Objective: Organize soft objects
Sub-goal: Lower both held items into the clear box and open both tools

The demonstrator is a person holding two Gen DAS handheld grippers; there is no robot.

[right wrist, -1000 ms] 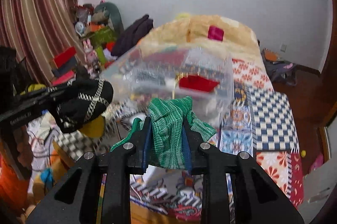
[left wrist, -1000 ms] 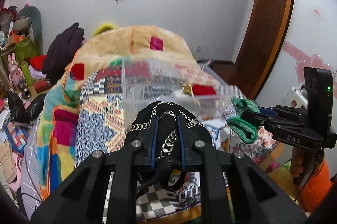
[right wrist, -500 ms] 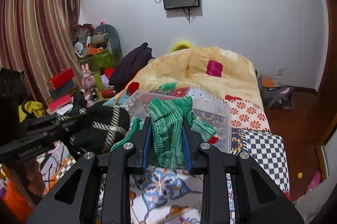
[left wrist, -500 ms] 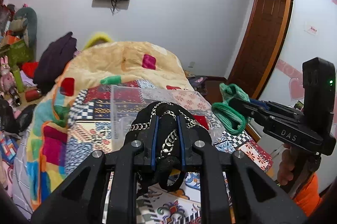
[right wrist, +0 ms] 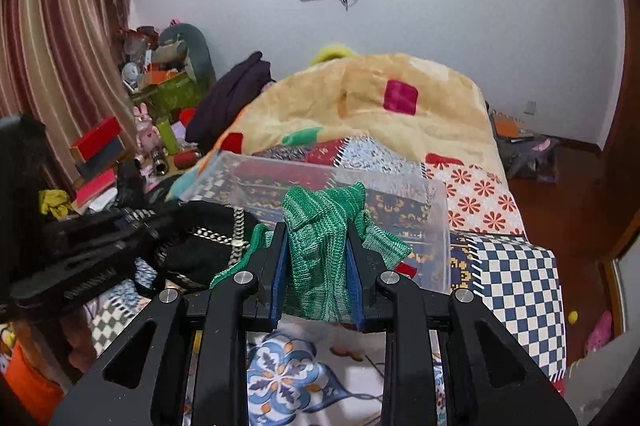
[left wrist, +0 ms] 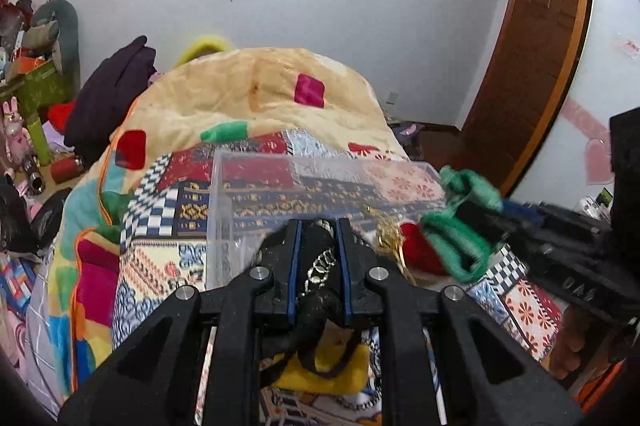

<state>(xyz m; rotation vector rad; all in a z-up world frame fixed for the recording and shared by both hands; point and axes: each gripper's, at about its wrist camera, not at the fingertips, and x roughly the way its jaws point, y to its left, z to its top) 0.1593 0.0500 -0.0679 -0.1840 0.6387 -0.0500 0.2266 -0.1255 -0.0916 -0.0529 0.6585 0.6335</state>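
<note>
My left gripper [left wrist: 319,226] is shut on a black knit item with silver chain trim [left wrist: 320,266], held over the near edge of a clear plastic box [left wrist: 224,194] on the bed. The black item also shows in the right wrist view [right wrist: 200,242]. My right gripper [right wrist: 316,230] is shut on a green knit cloth [right wrist: 320,226], held over the box's near rim [right wrist: 438,226]; the cloth also shows in the left wrist view [left wrist: 456,246]. A red soft item with gold trim [left wrist: 416,250] lies in the box.
The box sits on a patchwork quilt [right wrist: 512,274] covering the bed, with a beige blanket [left wrist: 256,86] heaped behind it. A dark garment [left wrist: 108,98] and cluttered boxes and toys [right wrist: 160,98] stand at the left. A wooden door [left wrist: 532,66] is at the right. A yellow item [left wrist: 320,370] lies below my left gripper.
Both grippers have tilted down and moved towards the clear box, still holding their items. The green cloth and the black item now sit at the box's near edge.
</note>
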